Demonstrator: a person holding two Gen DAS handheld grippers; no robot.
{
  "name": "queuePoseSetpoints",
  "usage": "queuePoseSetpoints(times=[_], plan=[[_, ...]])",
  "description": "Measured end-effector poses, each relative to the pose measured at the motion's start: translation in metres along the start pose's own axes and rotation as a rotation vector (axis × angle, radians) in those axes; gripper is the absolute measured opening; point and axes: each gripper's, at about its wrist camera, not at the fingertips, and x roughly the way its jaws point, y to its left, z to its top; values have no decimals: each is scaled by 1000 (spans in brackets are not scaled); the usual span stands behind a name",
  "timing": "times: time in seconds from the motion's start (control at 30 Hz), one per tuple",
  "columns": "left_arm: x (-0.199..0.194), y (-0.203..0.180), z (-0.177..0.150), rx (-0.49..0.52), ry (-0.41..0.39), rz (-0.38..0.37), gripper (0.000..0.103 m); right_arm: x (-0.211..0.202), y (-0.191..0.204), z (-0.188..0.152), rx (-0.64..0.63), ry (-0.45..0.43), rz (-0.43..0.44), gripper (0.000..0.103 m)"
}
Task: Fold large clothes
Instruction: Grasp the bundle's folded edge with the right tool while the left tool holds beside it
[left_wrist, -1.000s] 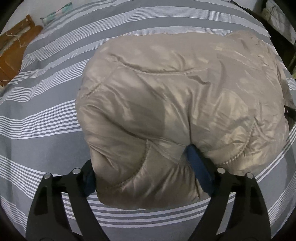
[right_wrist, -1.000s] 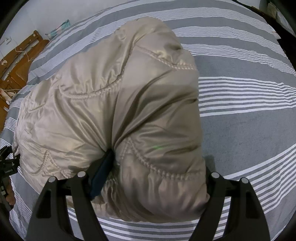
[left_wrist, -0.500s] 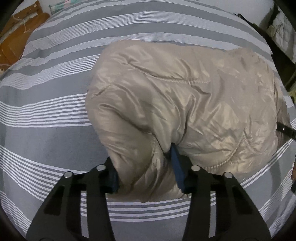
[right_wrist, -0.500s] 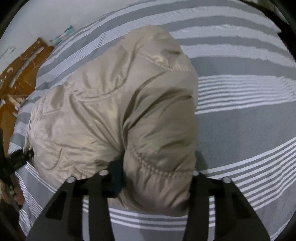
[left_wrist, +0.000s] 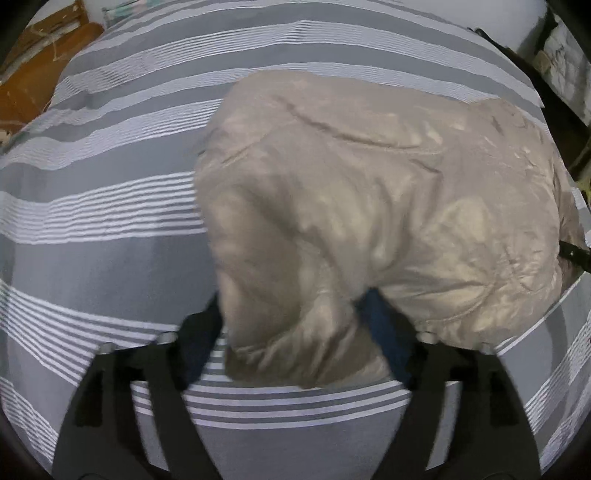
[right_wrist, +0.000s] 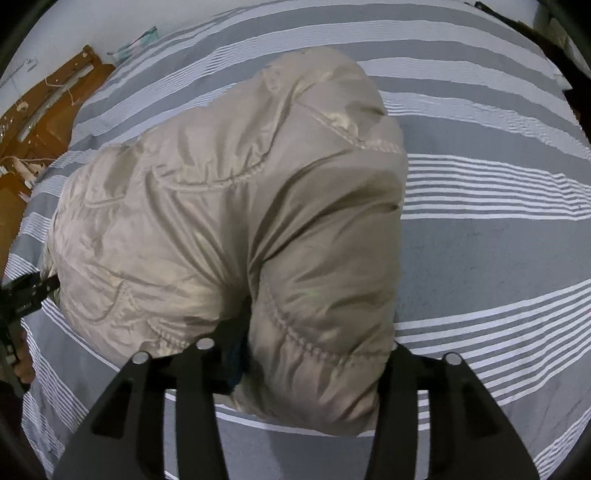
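Note:
A beige quilted puffer jacket (left_wrist: 369, 206) lies bunched on a grey and white striped bed cover (left_wrist: 103, 258). My left gripper (left_wrist: 291, 332) is shut on the jacket's near left corner, with puffy fabric bulging between the fingers. The jacket also fills the right wrist view (right_wrist: 221, 221). My right gripper (right_wrist: 314, 354) is shut on the jacket's near right corner. The left gripper's tool shows at the left edge of the right wrist view (right_wrist: 26, 291). The fingertips are hidden in the fabric.
A brown wooden piece of furniture (right_wrist: 40, 122) stands beyond the bed's far left corner. A small pale green item (right_wrist: 136, 40) lies at the bed's far edge. Dark furniture and stacked items (left_wrist: 565, 55) stand off the bed's right side.
Both grippers have narrowed from wide open onto the jacket's near corners. The jacket has shifted rightward and away in the left wrist view, which is now motion-blurred.

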Motion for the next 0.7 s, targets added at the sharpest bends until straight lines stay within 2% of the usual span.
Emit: queuePoseSetpoints(times=[0.03,0.07,0.23,0.3,0.4,0.47,0.57,0.7], plan=[[3,7,-2,-16,3,2,94,1,-2,0,2,-1,3,52],[6,14,-4,-35,8,-22,95,1,-3,0,1,-5,5,53],[27,31,-2,-99,69,-202,95,9,-11,2,-2,-14,14,59],[35,30,1,-109,84,-244,93,11,-14,2,4,-15,17,59],[34,25,9,-89,51,-219,81,13,-18,1,3,-17,22,60],[30,12,11,-69,37,-207,65,13,-20,1,8,-15,30,60],[11,16,11,-17,50,-164,58,13,-14,-4,15,-13,36,60],[3,10,10,-2,67,-155,54,11,-16,-7,13,-15,36,59]])
